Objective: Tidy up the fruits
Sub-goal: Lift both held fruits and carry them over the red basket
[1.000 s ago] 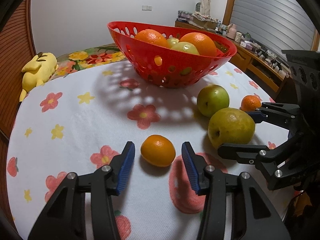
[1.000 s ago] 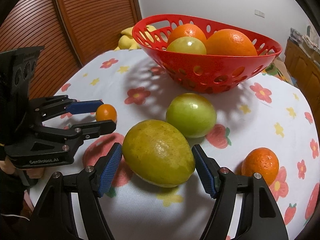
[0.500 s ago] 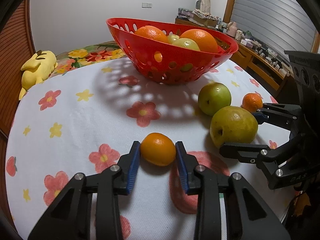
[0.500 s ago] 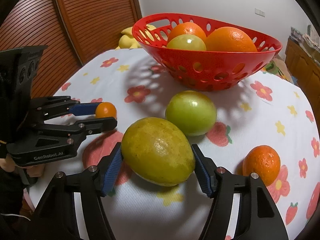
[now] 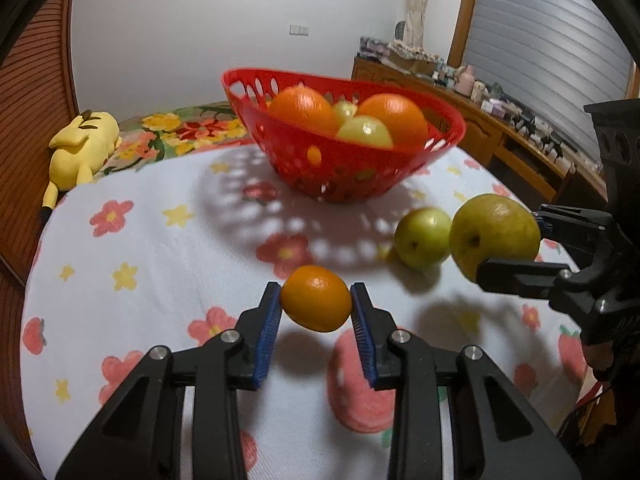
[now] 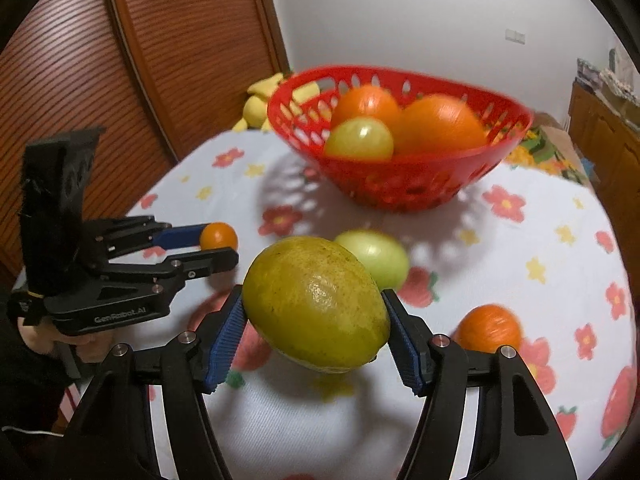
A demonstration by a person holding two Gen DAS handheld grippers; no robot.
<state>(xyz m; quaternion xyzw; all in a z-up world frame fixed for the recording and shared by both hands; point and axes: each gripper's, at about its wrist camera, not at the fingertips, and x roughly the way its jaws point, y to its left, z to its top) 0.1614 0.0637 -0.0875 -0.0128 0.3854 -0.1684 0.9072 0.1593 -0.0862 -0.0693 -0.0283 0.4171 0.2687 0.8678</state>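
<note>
While each pair of tongs already has a fruit clamped between its blue pads, the relation that matters for the coming move is where the red basket lies: straight ahead of both and further out across the flowered tablecloth, its rim above the level of the held fruits, so I judge each load must be carried forward and up over that rim before letting go. The left gripper is closed down narrow on a small orange, the pads pressing its two sides, and the fruit hangs clear of its shadow on the cloth. The right gripper stands much wider, its jaws having just closed in on the big yellow-green fruit, whose long axis runs crosswise from pad to pad, so it is gripped by its ends; it also looks to be off the cloth. Seen from the right tongs, the left pair sits off to the left and roughly alongside; neither looks clearly nearer the basket, though the right one has a green apple lying just beyond its load, directly on the way. Counted: two fruits held, one per gripper; two left on the cloth, the green apple and another orange just right of the right tongs; in the basket, two large oranges and at least two green fruits, the second only half seen. A yellow plush toy lies far off to the left.
</note>
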